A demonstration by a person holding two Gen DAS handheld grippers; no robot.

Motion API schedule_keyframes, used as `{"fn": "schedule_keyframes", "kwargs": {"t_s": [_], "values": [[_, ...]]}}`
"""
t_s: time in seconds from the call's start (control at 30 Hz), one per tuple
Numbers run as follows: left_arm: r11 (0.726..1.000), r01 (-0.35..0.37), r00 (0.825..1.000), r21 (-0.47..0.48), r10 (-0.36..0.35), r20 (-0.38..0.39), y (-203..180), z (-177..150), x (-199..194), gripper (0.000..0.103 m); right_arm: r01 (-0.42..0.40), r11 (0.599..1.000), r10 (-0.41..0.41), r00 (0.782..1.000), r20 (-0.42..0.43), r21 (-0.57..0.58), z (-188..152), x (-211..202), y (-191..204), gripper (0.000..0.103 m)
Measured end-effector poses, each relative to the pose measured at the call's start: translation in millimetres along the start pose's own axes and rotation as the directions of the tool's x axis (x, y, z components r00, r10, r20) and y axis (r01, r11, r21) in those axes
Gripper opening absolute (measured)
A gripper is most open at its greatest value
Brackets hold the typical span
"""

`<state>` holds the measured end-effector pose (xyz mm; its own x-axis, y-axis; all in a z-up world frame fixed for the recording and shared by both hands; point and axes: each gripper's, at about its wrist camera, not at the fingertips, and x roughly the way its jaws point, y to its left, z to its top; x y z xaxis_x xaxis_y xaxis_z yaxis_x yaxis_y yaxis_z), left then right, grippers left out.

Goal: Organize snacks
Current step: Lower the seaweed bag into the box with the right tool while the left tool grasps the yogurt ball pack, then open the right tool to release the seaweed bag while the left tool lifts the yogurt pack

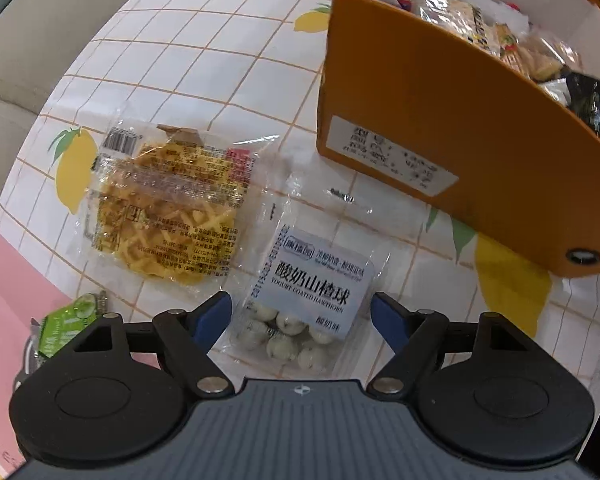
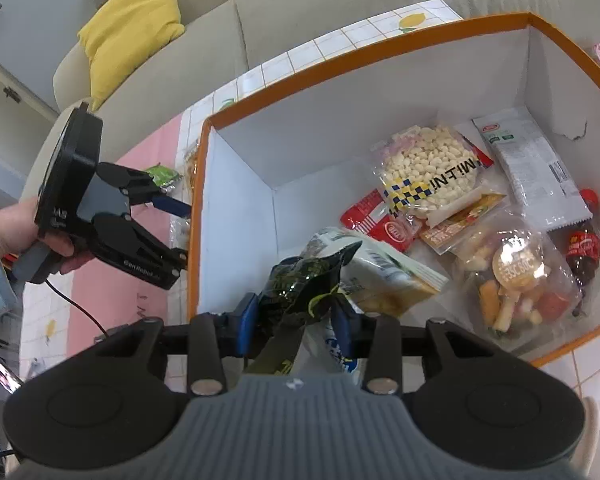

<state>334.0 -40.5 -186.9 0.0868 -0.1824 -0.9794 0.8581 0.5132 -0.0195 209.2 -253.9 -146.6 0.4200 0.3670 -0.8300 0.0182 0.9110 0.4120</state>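
My left gripper (image 1: 301,314) is open, its blue pads on either side of a clear bag of yogurt-coated hawthorn balls (image 1: 300,300) lying on the lemon-print tablecloth (image 1: 204,60). A noodle snack packet (image 1: 168,204) lies to its left. The orange box (image 1: 440,120) stands at the right. In the right wrist view my right gripper (image 2: 296,320) is shut on a dark green crinkled packet (image 2: 300,284), held over the near inside corner of the orange box (image 2: 340,60), which holds several snacks (image 2: 432,172). The left gripper (image 2: 180,232) shows outside the box's left wall.
A small green packet (image 1: 66,330) lies at the table's left edge on a pink strip. A beige sofa (image 2: 300,8) with a yellow cushion (image 2: 132,28) stands behind the table.
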Motion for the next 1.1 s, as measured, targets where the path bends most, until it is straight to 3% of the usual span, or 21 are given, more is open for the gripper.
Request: {"fn": "schedule_keyframes", "kwargs": {"t_s": [0.23,0.4,0.5,0.63,0.83,0.93,1.0,1.1], "values": [[0.993,-0.03,0.999,-0.118,0.027,-0.027,-5.6,-4.4,-0.1,0.081,0.027,0.998,-0.03,0.998,-0.049,-0.057,3.5,11.5,9.3,0.036],[0.945,-0.027,1.0,-0.326,0.023,-0.018,-2.6,-16.3,-3.3,0.079,0.013,0.995,-0.026,0.992,-0.125,-0.102,9.2,24.1,11.0,0.033],[0.899,0.012,1.0,-0.438,0.002,0.031,-2.5,-26.7,-8.5,0.078,0.011,0.991,-0.032,0.987,-0.16,-0.134,13.7,27.1,14.1,0.036],[0.821,0.044,0.997,-0.569,0.001,0.079,-8.1,-45.1,-13.7,0.077,0.008,0.989,-0.03,0.989,-0.147,-0.148,16.5,21.5,16.9,0.037],[0.711,0.096,0.988,-0.697,0.018,0.155,-19.2,-65.1,-23.8,0.075,-0.015,0.997,0.006,0.992,-0.123,-0.074,13.1,10.0,9.6,0.038],[0.643,0.122,0.981,-0.756,0.037,0.189,-22.5,-78.1,-31.0,0.074,-0.024,0.998,0.019,0.996,-0.089,-0.057,8.1,1.6,7.5,0.053],[0.614,0.139,0.975,-0.777,0.052,0.216,-28.1,-84.5,-39.9,0.073,-0.011,0.998,0.006,0.997,-0.081,-0.06,3.2,0.5,8.5,0.064],[0.577,0.165,0.964,-0.8,0.076,0.254,-35.7,-89.0,-56.8,0.073,0.01,0.995,-0.014,0.999,-0.041,-0.096,-3.6,-3.8,14.6,0.066]]}}
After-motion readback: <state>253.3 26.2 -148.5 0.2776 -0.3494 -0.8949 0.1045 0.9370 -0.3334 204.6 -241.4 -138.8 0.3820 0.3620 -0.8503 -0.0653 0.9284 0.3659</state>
